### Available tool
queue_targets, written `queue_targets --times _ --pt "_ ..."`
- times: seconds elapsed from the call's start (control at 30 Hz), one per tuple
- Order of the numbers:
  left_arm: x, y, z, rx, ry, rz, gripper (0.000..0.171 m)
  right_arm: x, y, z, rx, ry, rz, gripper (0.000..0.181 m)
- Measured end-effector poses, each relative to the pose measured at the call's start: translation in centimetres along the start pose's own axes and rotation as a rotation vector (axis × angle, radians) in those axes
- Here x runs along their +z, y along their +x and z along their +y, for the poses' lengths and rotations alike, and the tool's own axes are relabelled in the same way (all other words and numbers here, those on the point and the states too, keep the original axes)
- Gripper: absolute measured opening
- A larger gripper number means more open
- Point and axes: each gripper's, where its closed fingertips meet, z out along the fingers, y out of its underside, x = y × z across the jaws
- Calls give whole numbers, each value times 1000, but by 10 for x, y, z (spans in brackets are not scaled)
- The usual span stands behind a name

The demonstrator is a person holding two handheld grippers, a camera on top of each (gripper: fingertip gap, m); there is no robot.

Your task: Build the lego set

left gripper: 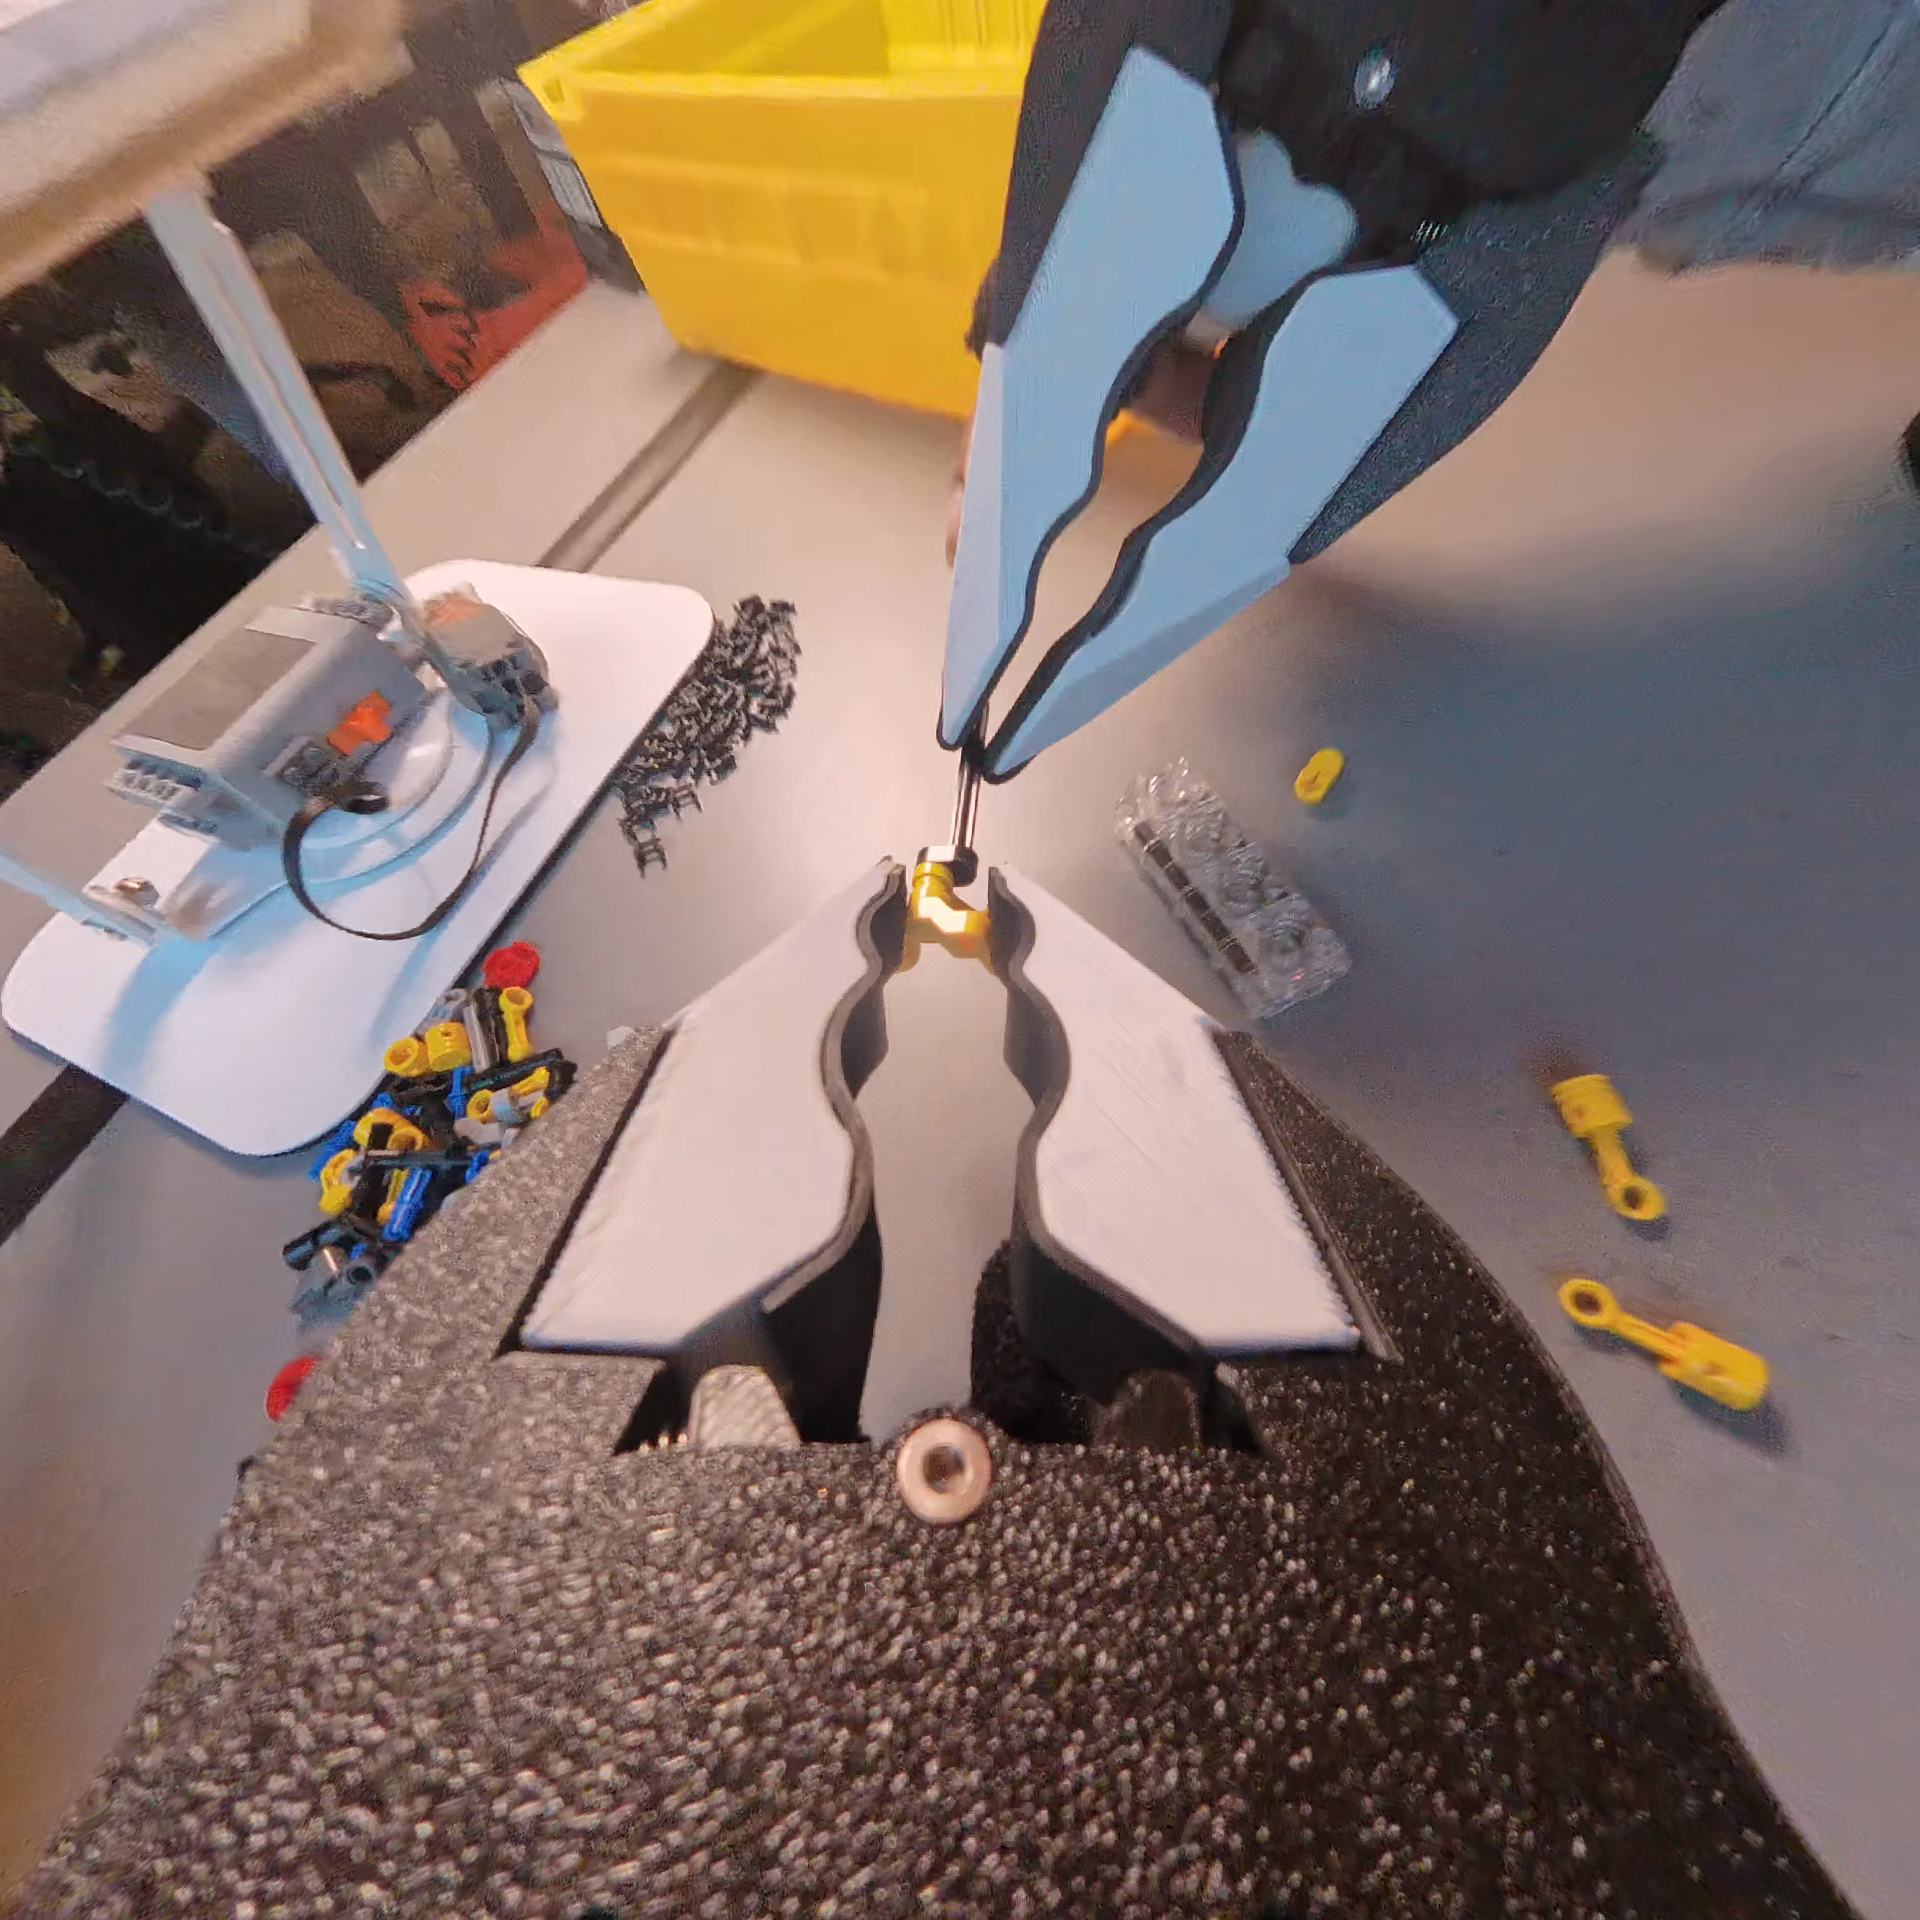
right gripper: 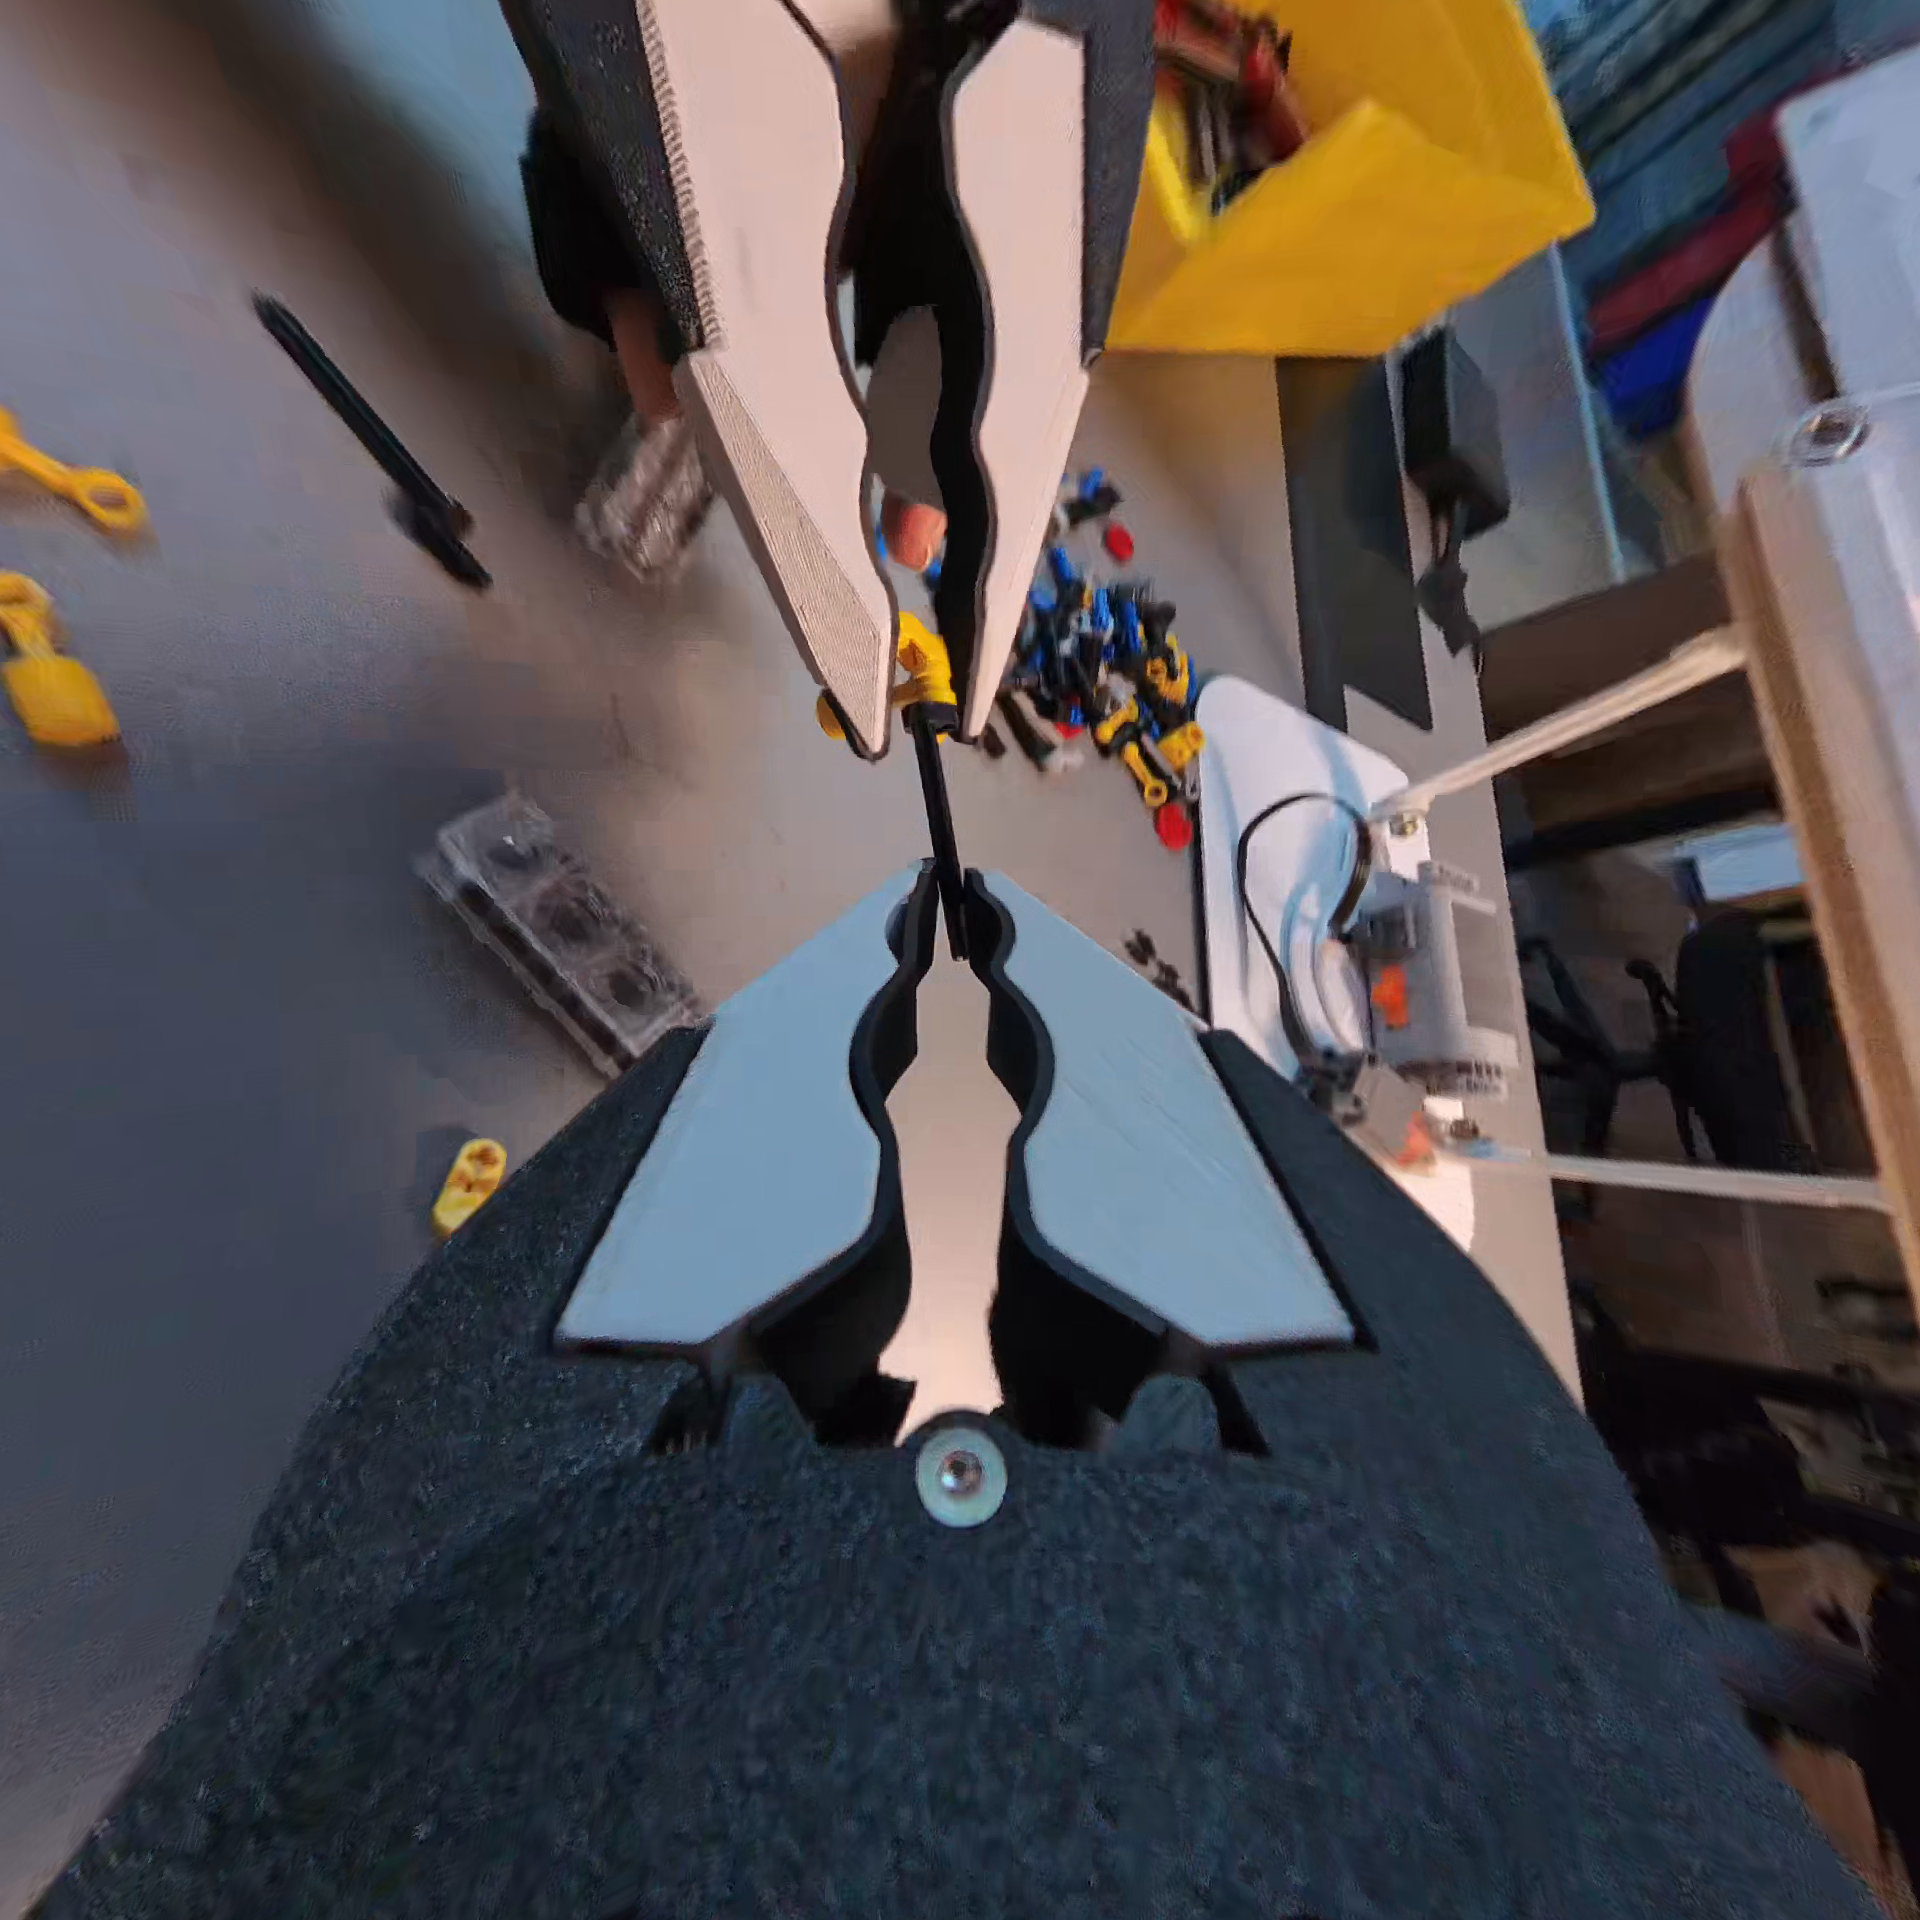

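My left gripper (left gripper: 943, 906) is shut on a small yellow connector piece (left gripper: 940, 914), held above the grey table. My right gripper (right gripper: 948, 902) is shut on a thin black axle (right gripper: 940, 821). The axle's far end sits at the yellow connector (right gripper: 920, 665), with a small black bush there. In the left wrist view the right gripper (left gripper: 977, 753) comes down from above with the axle (left gripper: 966, 805) pointing at the connector. In the right wrist view the left gripper (right gripper: 920, 727) hangs from the top.
A pile of small yellow, blue and black pieces (left gripper: 436, 1112) and a heap of black pins (left gripper: 717, 707) lie left, by a white plate (left gripper: 260, 997) with a grey motor block (left gripper: 301, 717). A clear brick (left gripper: 1231, 894), yellow piston parts (left gripper: 1605, 1153) and a yellow bin (left gripper: 810, 187) stand around. Left and right tips are no more than a few centimetres apart. Both grippers' tips are roughly 6 centimetres from the clear brick (left gripper: 1231, 894). The right camera catches it too, in the right wrist view (right gripper: 588, 925).
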Motion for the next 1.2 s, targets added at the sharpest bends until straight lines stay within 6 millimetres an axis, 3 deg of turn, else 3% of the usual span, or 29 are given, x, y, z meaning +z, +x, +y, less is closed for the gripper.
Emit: queue_targets --times 0.1,0.2,0.43,0.63,0.73,0.83,0.93,1.03,1.2 --pt "27 -5 12 47 -128 40 16 11 -2 32 26 -129 46 4" --pt "40 -7 17 -8 -220 98 16 15 -2 47 78 -165 62 4" --pt "37 -14 23 -32 -254 89 24 17 0 56 121 -190 39 7" --pt "-3 -20 23 -53 -213 41 25 10 4 54 174 -158 63 21" --pt "-34 -19 27 -97 -161 10 25 -9 9 43 216 -108 114 22" --pt "-65 -2 33 -151 -96 8 29 -32 6 30 303 -31 144 24" --pt "-92 18 45 -197 -69 -4 36 -53 -10 20 413 39 127 24" --pt "-107 39 57 -254 -70 3 37 -65 -41 15 515 67 32 24" --pt "-106 61 66 -251 -114 39 34 -64 -77 5 487 26 -34 24"
